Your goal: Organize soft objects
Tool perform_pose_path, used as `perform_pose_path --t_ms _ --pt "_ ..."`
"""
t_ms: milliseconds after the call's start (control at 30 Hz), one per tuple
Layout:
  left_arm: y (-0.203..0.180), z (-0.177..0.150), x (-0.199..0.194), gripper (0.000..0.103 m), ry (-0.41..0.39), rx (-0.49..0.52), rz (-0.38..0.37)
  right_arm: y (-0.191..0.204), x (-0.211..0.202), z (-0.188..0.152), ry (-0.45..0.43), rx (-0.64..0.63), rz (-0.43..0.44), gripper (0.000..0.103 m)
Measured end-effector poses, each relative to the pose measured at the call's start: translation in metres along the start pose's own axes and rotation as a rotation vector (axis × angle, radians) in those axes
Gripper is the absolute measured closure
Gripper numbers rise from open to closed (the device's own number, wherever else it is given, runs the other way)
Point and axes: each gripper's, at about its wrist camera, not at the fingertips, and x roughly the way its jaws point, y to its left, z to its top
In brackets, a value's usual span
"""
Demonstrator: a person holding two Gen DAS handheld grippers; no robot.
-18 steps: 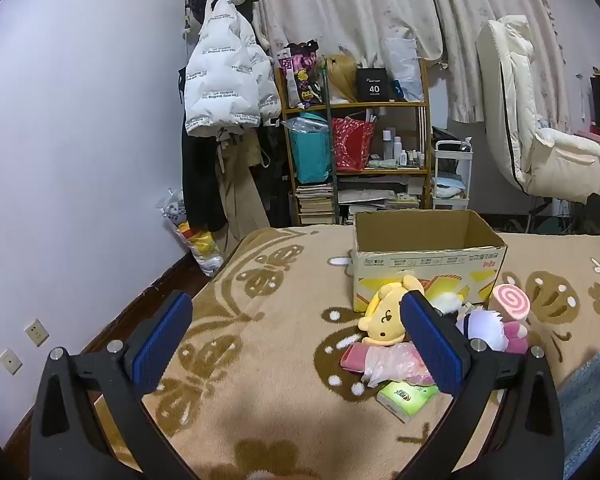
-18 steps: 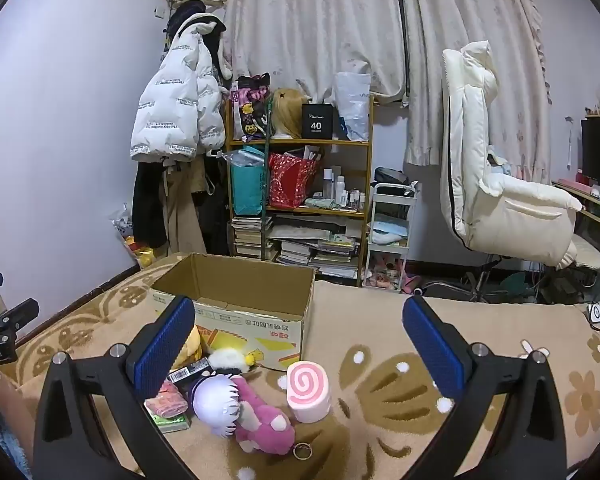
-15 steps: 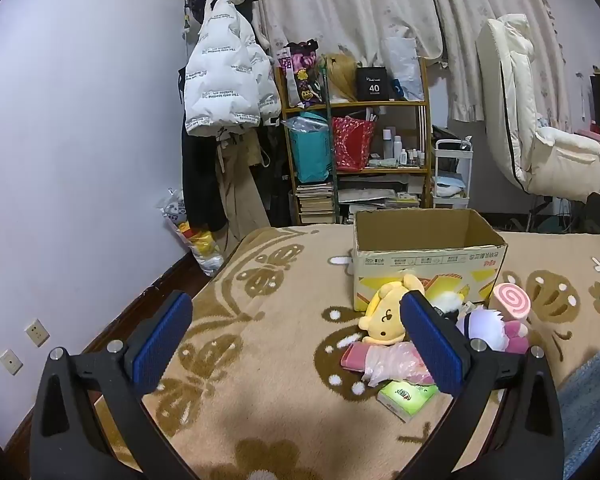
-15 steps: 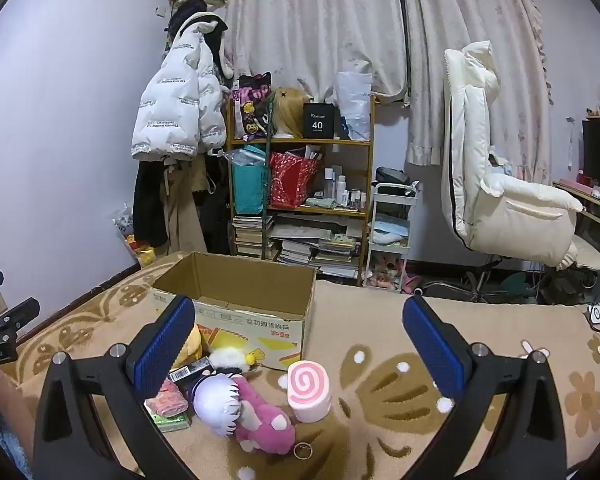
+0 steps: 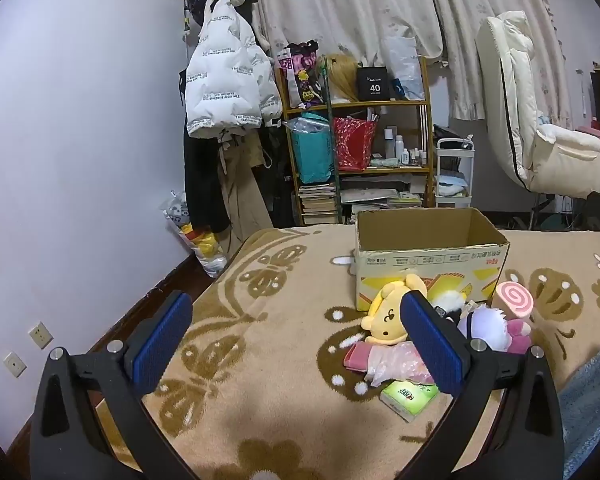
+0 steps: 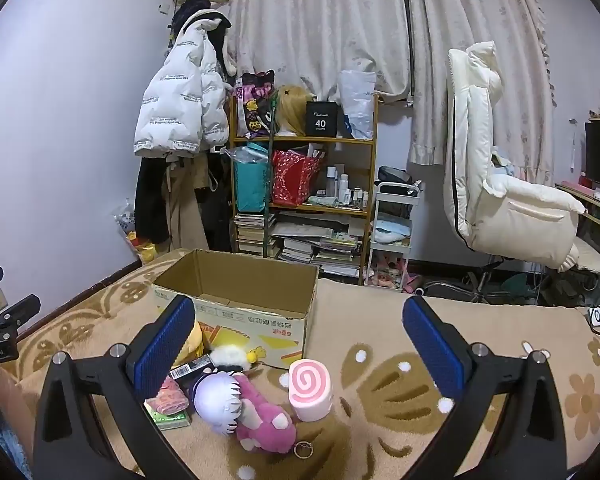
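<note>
1. The left gripper (image 5: 292,336) has its jaws spread wide and released, nothing between the blue pads; it hovers above the patterned rug (image 5: 268,320), tilted a little downward toward the floor.
2. The right gripper (image 6: 298,340) is likewise spread wide and empty, hanging over the rug (image 6: 380,380) with the same slight downward tilt.
3. Just beyond the left gripper's right-hand pad lies a cluster of soft things on the rug, in front of the cardboard box (image 5: 428,256).
4. In the cluster, the yellow plush (image 5: 384,316) lies against the box's front wall, its face turned toward the left camera.
5. The pink doll with a white-haired head (image 6: 244,412) lies on its side, long axis running from head at the left to body at the right in the right view.
6. The pink swirl roll (image 6: 311,388) stands on end just beside the doll, swirl face tipped toward the camera.
7. A pink cloth in clear wrap (image 5: 388,360) and a green tissue pack (image 5: 410,396) lie flat at the near edge of the cluster.
8. The box stands upright with its top open, long side facing the left gripper.
</note>
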Motion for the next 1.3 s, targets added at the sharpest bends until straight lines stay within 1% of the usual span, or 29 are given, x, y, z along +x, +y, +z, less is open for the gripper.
perform_pose_path --t_ms 1100,1300 --pt "-0.0016 0.0009 0.0004 0.000 0.004 0.008 0.002 0.0012 -0.0001 0.0003 0.003 -0.004 -0.002 0.000" --pt "0.0017 -0.0061 0.0037 0.000 0.008 0.001 0.006 0.0012 -0.0005 0.0002 0.002 -0.007 -0.001 0.000"
